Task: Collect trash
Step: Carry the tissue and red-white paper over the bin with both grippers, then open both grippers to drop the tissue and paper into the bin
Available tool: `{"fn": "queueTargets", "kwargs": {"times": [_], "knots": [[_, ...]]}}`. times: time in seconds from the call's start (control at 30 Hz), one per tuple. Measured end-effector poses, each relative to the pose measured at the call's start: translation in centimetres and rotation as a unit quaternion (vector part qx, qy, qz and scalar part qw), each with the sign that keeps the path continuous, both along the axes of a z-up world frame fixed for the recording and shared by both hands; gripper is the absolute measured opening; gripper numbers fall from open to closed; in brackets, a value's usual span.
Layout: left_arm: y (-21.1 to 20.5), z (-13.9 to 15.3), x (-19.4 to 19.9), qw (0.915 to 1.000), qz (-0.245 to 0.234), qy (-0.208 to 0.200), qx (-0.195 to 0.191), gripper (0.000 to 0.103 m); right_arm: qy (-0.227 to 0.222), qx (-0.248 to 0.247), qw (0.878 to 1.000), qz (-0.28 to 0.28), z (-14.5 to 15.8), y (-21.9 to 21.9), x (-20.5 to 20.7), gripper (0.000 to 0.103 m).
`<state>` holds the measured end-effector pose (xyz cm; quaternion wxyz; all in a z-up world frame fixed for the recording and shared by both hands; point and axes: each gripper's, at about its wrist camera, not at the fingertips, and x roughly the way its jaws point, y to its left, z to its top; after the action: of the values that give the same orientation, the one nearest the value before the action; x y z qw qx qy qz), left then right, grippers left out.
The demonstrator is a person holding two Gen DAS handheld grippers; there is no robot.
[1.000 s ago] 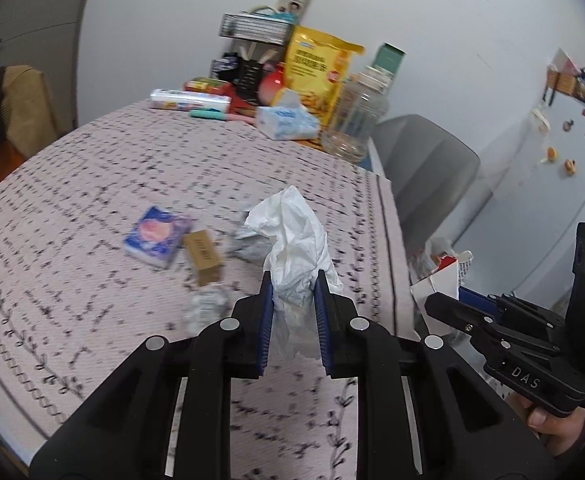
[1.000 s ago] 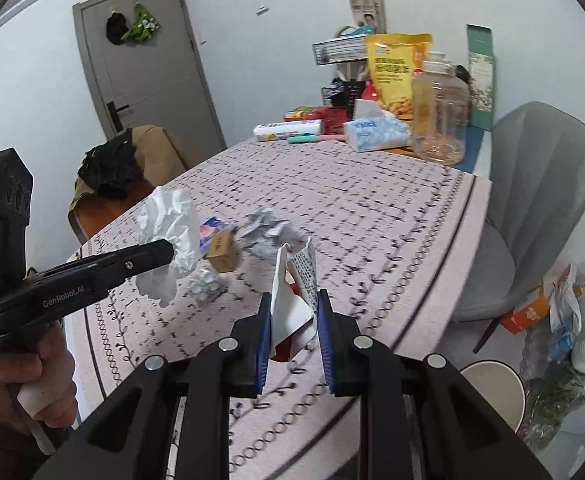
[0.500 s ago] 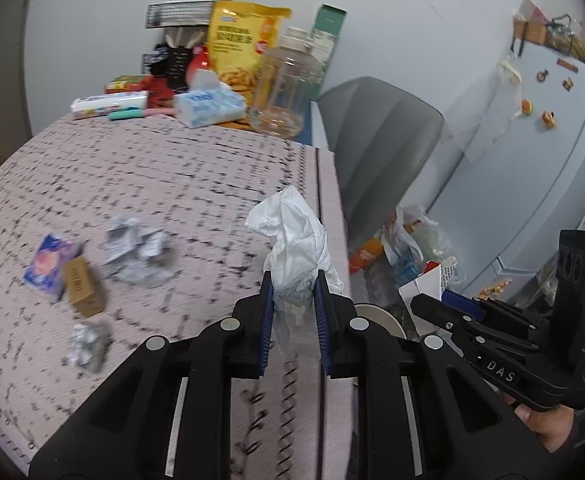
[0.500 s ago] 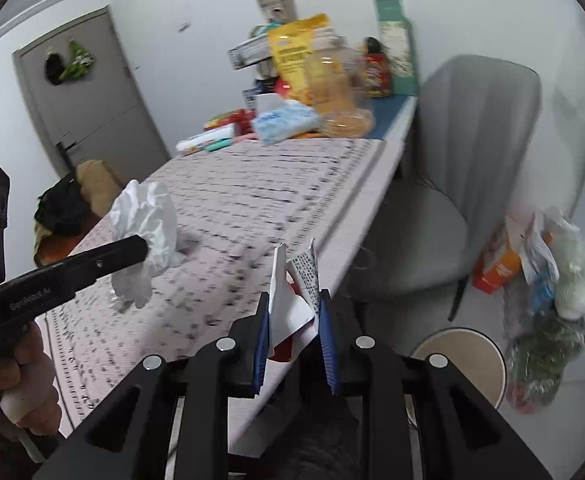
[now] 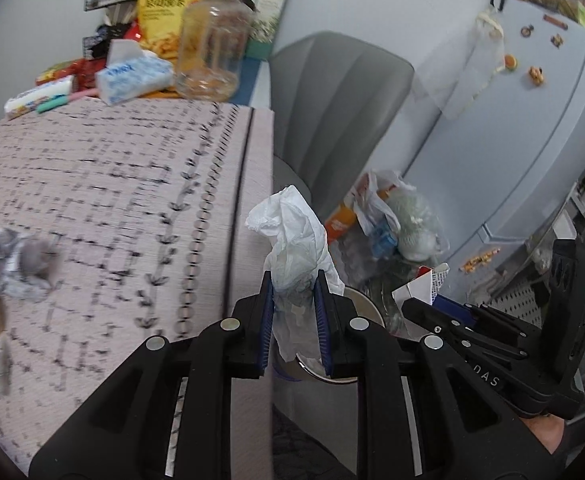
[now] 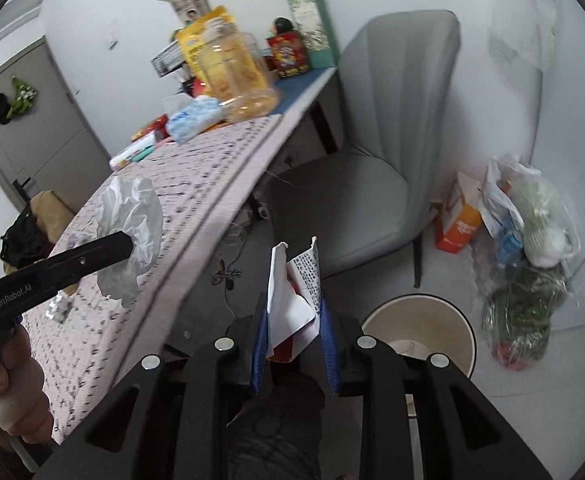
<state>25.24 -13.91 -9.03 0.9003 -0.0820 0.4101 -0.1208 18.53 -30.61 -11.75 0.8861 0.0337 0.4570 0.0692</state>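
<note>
Right tool clenches a torn carton beside the bin; left tool, gripping tissue, hangs farther from the bin, by the tabletop edge.

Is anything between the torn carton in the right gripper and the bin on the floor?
Nothing visible. The right gripper holds the torn carton above bare floor, with the open bin just to its right. The grey chair stands farther back, clear of that path.

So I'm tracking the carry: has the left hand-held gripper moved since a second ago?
Yes. The left hand-held gripper, shut on the crumpled white tissue, swung right off the pink patterned tablecloth.
</note>
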Motion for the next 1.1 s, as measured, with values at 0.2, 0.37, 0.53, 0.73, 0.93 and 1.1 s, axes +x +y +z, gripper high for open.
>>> {"fn": "queueTargets", "kwargs": {"times": [0.2, 0.37, 0.53, 0.73, 0.93, 1.1], "knots": [[-3.0, -1.9, 1.7, 0.9995, -0.023, 0.021, 0.011, 0.019, 0.014, 0.008, 0.999, -0.032, -2.0, -3.3, 0.4, 0.026], [-5.1, -3.6, 3.1, 0.9983, -0.036, 0.041, 0.019, 0.019, 0.022, 0.019, 0.998, -0.052, -3.6, -5.9, 1.1, 0.026], [-6.7, -5.3, 4.3, 0.9967, -0.045, 0.063, 0.025, 0.019, 0.023, 0.034, 0.997, -0.064, -5.5, -8.1, 2.3, 0.033], [-9.0, -6.9, 5.8, 0.9942, -0.062, 0.083, 0.029, 0.019, 0.027, 0.048, 0.995, -0.081, -6.8, -10.8, 3.1, 0.057], [-11.9, -8.5, 6.7, 0.9908, -0.085, 0.101, 0.026, 0.019, 0.033, 0.057, 0.992, -0.112, -7.5, -14.0, 2.0, 0.058], [-14.3, -9.8, 7.4, 0.9872, -0.105, 0.12, 0.01, 0.02, 0.024, 0.062, 0.988, -0.139, -6.8, -16.6, 0.2, 0.058]]}}
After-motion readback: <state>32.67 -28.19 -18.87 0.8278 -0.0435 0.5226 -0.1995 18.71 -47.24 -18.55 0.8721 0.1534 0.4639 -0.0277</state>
